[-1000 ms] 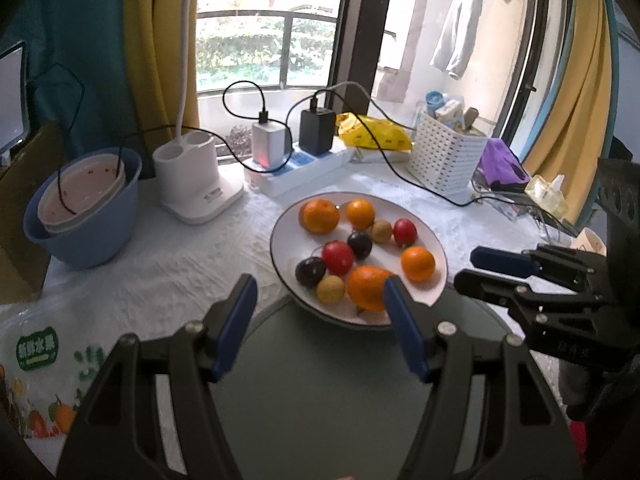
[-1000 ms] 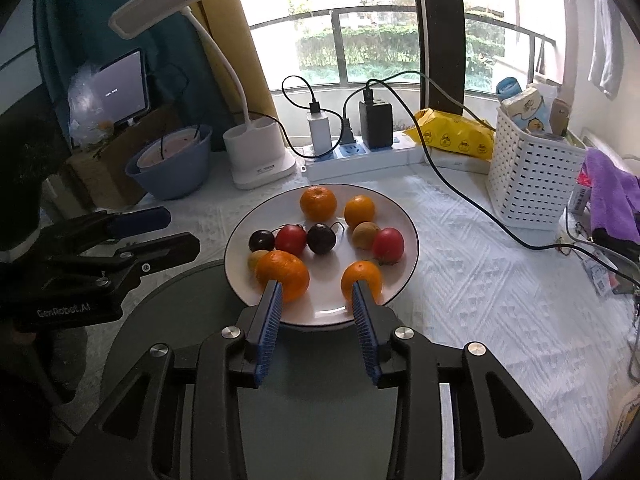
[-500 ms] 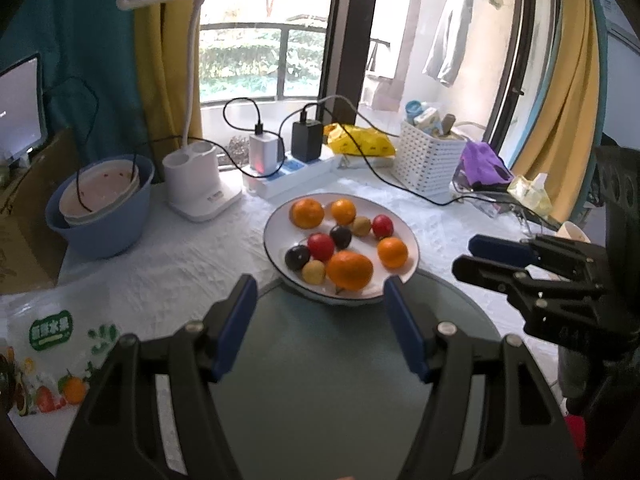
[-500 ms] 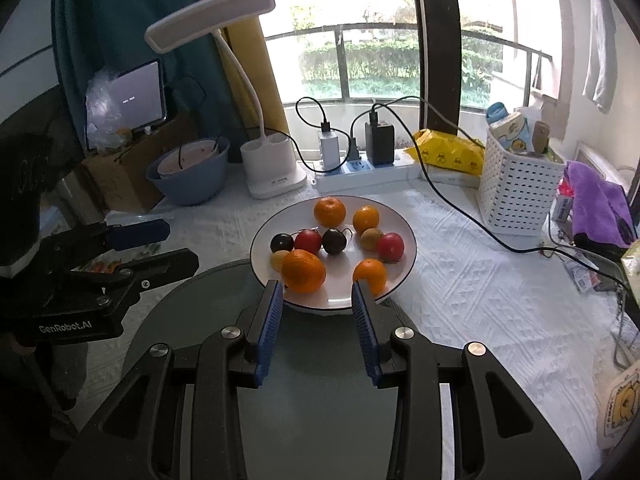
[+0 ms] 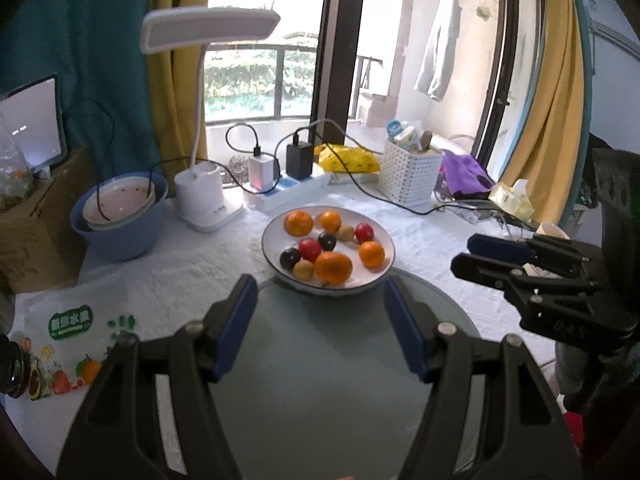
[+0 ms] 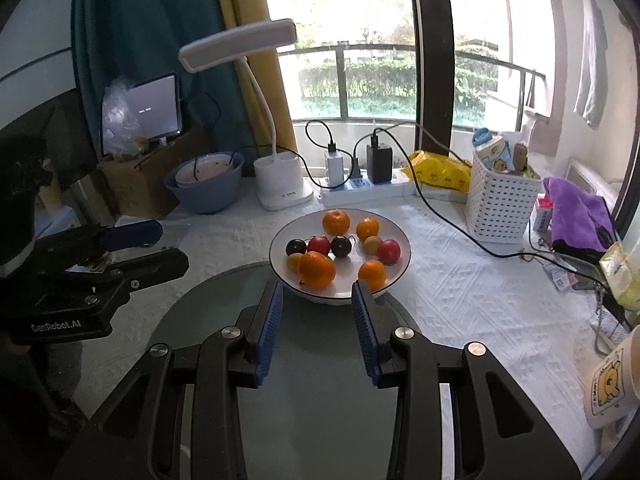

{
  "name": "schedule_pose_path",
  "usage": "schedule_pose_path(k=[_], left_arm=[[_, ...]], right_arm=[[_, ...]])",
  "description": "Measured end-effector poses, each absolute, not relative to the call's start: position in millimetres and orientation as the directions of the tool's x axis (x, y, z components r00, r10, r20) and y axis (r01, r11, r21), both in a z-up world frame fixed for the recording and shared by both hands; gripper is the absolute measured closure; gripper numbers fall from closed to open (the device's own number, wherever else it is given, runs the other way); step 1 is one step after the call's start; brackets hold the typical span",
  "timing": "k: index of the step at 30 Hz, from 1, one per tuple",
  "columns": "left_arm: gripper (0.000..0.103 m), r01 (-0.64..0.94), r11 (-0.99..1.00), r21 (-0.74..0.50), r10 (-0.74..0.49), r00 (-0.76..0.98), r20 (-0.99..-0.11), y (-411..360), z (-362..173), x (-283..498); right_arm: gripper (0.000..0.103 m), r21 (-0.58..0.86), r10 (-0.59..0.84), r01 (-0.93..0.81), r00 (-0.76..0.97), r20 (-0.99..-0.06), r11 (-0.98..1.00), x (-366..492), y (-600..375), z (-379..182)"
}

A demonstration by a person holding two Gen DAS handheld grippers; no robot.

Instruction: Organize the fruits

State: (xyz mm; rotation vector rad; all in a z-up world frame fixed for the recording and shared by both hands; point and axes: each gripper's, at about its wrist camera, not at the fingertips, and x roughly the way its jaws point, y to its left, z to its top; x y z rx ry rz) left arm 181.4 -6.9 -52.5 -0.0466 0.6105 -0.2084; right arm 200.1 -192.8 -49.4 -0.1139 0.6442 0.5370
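A table (image 6: 460, 280) draped in a white textured cloth stands before a large window with yellow and teal curtains. A round grey-green glass disc (image 5: 320, 380) lies on the near part of the table, its front edge cut off by the frame. At the back stand a blue basin (image 5: 120, 232) holding a bowl, a white desk lamp (image 5: 204, 196), a power strip (image 6: 368, 190) with chargers, and a white perforated basket (image 6: 500, 208). A printed fruit bag (image 5: 72, 340) lies at the left, partly out of view.

A white plate (image 6: 402, 246) sits mid-table, its near rim overlapping the disc. It holds four oranges, red, dark and small yellowish fruits; exact kinds are hard to tell.

The left hand-held gripper (image 5: 320, 320) has its jaws wide apart, empty. The right hand-held gripper (image 6: 318, 320) hovers just before the plate, jaws apart, empty.
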Motion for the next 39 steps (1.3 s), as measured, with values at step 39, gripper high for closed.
schedule_pose_path(k=[39], left_arm=[[0.011,0.107,0.992,-0.065,-0.123,0.939,-0.321,-11.5,22.0,50.5]], right_arm=[[0.063,-0.003,0.385,-0.414,0.848,-0.363,0.91,70.1,-234.8,29.2]])
